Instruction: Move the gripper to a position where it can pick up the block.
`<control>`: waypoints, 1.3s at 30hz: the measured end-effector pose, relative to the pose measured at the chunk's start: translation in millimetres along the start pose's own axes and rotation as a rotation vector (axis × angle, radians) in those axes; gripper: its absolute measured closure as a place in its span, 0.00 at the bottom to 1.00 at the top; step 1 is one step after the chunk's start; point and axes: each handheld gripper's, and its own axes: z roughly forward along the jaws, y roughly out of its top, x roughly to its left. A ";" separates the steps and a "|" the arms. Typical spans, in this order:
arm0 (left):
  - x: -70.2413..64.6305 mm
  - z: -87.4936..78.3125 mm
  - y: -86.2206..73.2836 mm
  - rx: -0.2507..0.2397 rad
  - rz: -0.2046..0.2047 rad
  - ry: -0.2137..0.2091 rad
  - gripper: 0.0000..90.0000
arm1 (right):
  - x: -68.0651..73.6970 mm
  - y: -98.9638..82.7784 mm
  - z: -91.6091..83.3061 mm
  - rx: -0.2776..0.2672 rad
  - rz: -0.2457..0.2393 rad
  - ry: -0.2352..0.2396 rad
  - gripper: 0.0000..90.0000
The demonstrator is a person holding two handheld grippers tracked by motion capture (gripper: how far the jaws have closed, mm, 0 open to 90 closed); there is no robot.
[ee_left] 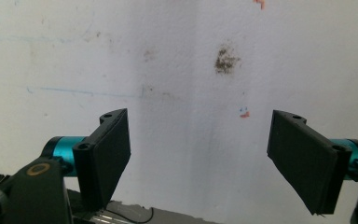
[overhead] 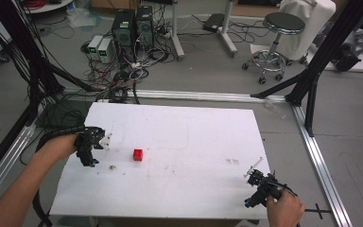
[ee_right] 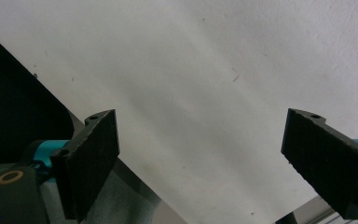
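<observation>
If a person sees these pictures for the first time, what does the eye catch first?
A small red cube sits alone on the white table, left of its middle. The left tongs hover open near the table's left edge, close to the cube, while the right tongs wait open at the near right corner.

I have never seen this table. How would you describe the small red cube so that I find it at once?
Start from the white table in the middle of the high view. Look at its left half, a little to the right of the left gripper. There the red cube sits alone, the only brightly coloured thing on the white surface; near it are only faint brown stains.
</observation>
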 end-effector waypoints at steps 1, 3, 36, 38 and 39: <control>1.3 -0.1 2.0 0.004 0.003 -0.002 0.24 | -0.1 -0.3 0.2 -0.006 0.003 0.000 0.12; 4.2 0.3 6.3 0.005 0.011 -0.006 0.24 | -0.2 -0.4 0.3 -0.006 0.003 0.001 0.12; 32.7 39.5 81.8 0.023 0.113 -0.081 0.24 | 2.9 4.6 1.0 -0.006 -0.018 0.004 0.12; 34.4 42.1 84.5 0.022 0.111 -0.086 0.24 | 2.9 4.4 0.8 -0.005 -0.017 0.004 0.12; 34.9 43.6 85.6 0.023 0.111 -0.087 0.24 | 2.9 4.3 0.8 -0.007 -0.015 0.004 0.12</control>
